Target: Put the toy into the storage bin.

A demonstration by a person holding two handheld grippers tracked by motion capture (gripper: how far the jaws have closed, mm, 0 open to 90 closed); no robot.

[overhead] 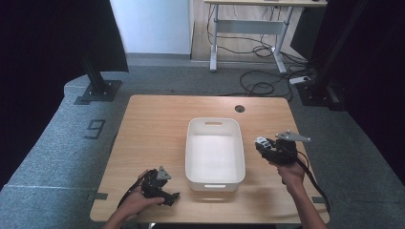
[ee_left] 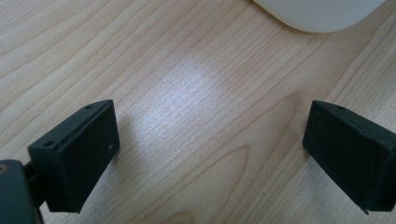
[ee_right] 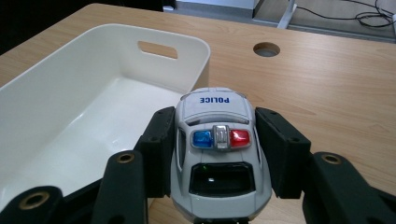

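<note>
While my right gripper is clamped on the toy police car, held above the table just beside the white bin, I worry a loose squeeze on its smooth sides could let it slip short of the rim. My left gripper hangs spread apart over bare wood. The car's wheels are hidden from me.
</note>
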